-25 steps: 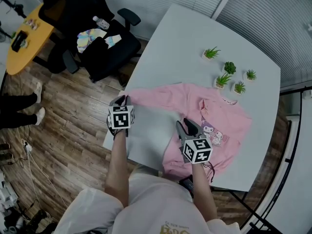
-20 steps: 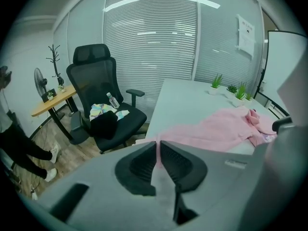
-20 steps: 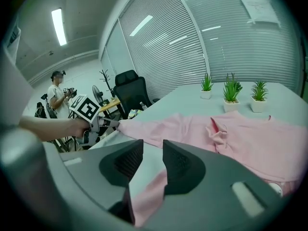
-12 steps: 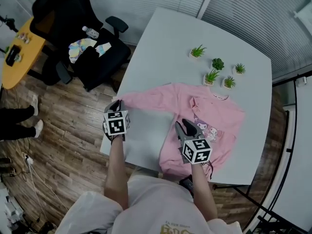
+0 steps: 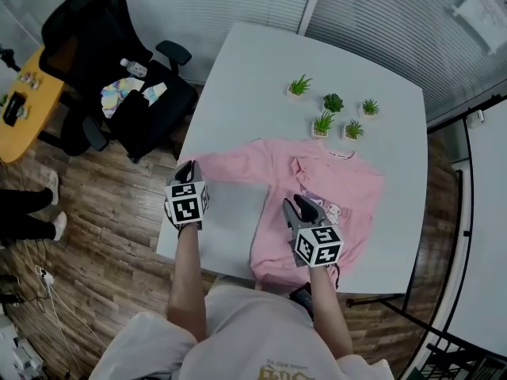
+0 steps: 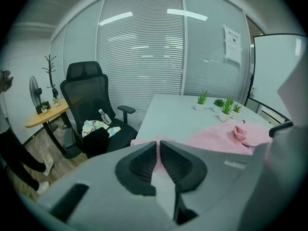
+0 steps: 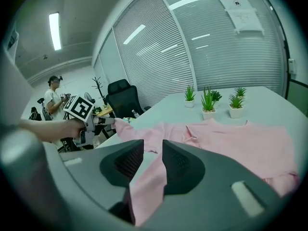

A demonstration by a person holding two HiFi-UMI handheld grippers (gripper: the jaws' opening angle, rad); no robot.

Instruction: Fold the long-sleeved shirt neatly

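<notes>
A pink long-sleeved shirt (image 5: 337,176) lies face up on the white table (image 5: 261,70), its left sleeve stretched toward the table's left edge. My left gripper (image 5: 188,168) is shut on that sleeve's cuff; pink cloth shows pinched between its pads (image 6: 144,163). My right gripper (image 5: 302,205) is over the shirt's left side, near the hem. Its jaws are shut on a fold of pink cloth that hangs down between them (image 7: 153,158). From the right gripper view, the left gripper (image 7: 111,121) holds the sleeve end off the table.
Several small potted plants (image 5: 323,122) stand just behind the collar. A black office chair (image 5: 119,70) holding a bottle and cloths stands left of the table, beside a yellow table (image 5: 20,109). A person's legs (image 5: 24,212) show at the far left.
Both grippers have risen a little, each with its pink cloth. The left one has lifted the sleeve cuff off the table edge.
</notes>
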